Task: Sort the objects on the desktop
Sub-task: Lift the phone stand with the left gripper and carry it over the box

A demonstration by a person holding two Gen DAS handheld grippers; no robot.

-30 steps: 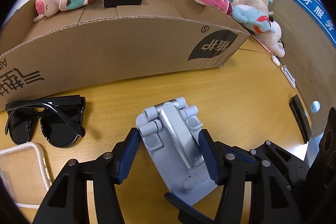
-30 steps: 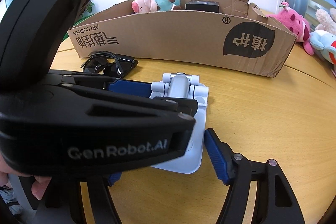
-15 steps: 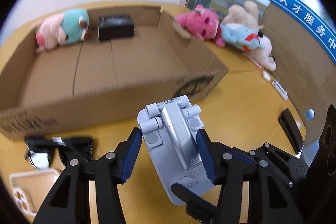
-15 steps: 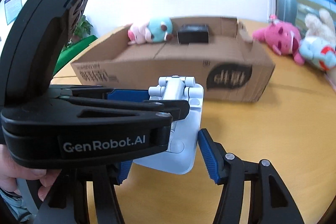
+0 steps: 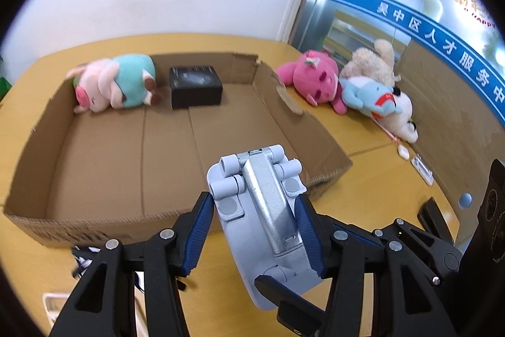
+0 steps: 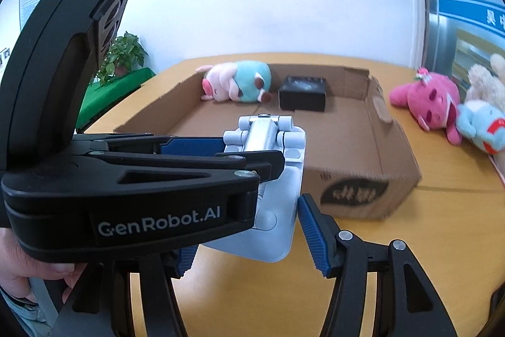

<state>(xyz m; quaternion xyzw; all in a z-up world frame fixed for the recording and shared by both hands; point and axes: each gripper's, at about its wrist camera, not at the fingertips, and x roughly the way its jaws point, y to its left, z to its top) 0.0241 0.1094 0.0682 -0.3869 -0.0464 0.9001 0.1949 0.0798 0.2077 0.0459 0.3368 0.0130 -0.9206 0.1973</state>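
Observation:
My left gripper point(image 5: 252, 229) is shut on a folded grey phone stand point(image 5: 262, 210) and holds it in the air above the near wall of a shallow cardboard box point(image 5: 94, 153). The stand point(image 6: 277, 166) and the left gripper's body also fill the left of the right wrist view. My right gripper point(image 6: 249, 242) is open and empty, just behind and below the stand. In the box lie a pink-and-teal plush pig point(image 5: 116, 84) and a small black box point(image 5: 195, 87) at the far wall.
Pink, blue and beige plush toys point(image 5: 347, 90) lie on the wooden table point(image 5: 378, 176) right of the box. Sunglasses point(image 5: 82, 258) and a clear phone case point(image 5: 53, 305) lie at the near left, mostly hidden by my fingers. Small white items point(image 5: 419, 166) lie at the right edge.
My left gripper has lifted the phone stand off the table and carried it up and forward to the box's near wall. The right gripper rose alongside, still open.

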